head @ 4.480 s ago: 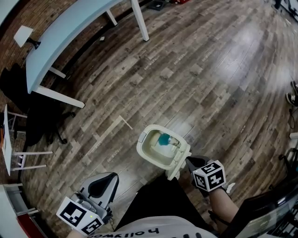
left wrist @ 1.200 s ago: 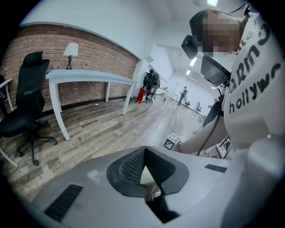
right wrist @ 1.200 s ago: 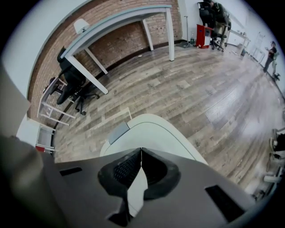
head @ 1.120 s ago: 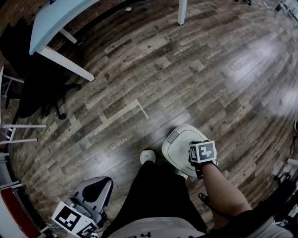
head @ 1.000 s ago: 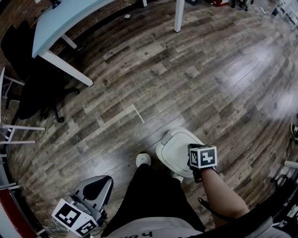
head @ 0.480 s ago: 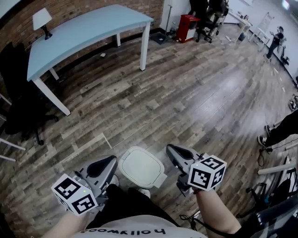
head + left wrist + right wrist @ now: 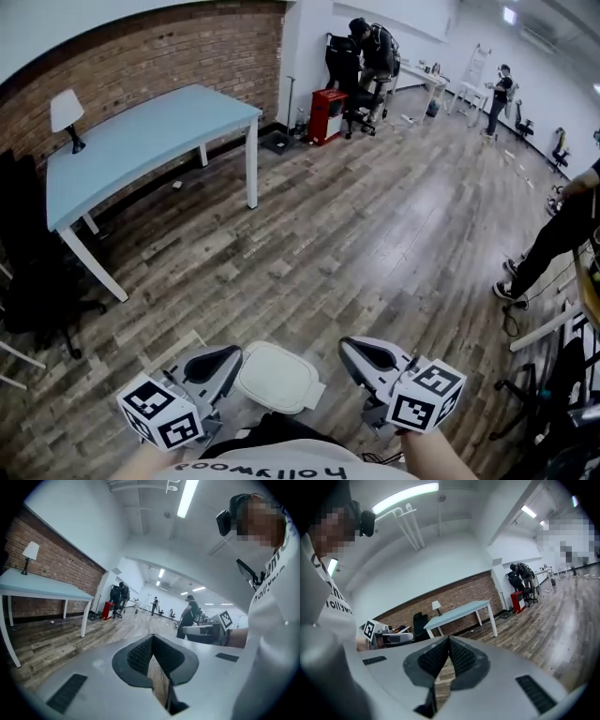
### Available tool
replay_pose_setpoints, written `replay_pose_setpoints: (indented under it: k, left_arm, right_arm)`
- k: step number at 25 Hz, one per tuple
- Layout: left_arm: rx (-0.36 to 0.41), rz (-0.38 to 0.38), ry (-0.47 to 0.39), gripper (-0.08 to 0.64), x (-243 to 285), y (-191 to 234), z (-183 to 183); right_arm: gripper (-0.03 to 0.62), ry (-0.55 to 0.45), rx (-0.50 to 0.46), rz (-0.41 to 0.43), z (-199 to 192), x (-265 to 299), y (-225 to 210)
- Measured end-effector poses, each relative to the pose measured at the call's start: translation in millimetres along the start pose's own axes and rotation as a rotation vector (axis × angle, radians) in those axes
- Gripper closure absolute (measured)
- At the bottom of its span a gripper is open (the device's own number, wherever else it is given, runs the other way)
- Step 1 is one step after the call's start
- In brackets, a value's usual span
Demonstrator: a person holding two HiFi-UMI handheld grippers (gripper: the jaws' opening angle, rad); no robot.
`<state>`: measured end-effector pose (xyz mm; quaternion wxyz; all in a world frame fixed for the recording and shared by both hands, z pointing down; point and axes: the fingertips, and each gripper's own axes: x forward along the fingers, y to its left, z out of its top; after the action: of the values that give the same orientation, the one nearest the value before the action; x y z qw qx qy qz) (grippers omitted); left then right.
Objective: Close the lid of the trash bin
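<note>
shirt: white, at the bottom edge of the head view, on the person who held both tools.
left gripper: low left in the head view, marker cube nearest the person, pointed out across the room. Its own view showed the jaws together at the tips, with only a thin sliver of floor behind them and nothing held.
right gripper: low right, mirrored to the left one, also pointed forward. Its jaws met at the tips too and gripped nothing.
trash bin: stood on the floor between the two grippers, just in front of the person. The left one was just beside its edge and the right one a little apart; contact could not be told.
lid: off-white, rounded, lying flat down on the bin, closed.
floor: grey-brown wood planks, glossy toward the right.
chair: black, at the far left, near the table's left end.
table: light blue top on white legs, set along the wall at left.
lamp: white shade, on the left end of the table.
brick wall: red-brown, behind the table.
red cabinet: small, past the table's right end.
standing person: dark clothes, just beside the red cabinet.
person at right: dark trousers, at the right edge.
distant person: small, far back in the room.
</note>
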<state>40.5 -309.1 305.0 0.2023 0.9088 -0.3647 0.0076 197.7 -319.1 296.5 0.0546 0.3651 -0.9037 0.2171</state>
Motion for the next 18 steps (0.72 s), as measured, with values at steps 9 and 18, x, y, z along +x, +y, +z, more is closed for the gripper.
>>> replay_pose_setpoints:
  k: [9, 18]
  left_arm:
    - [0.019, -0.026, 0.039, 0.554, -35.1, 11.4, -0.4]
    - [0.011, -0.045, 0.047, 0.554, -35.3, 14.9, -3.2]
  right_arm:
    - [0.583, -0.058, 0.003, -0.047, -15.1, -13.1, 30.1]
    - [0.583, -0.071, -0.016, -0.095, -6.6, -17.2, 25.9]
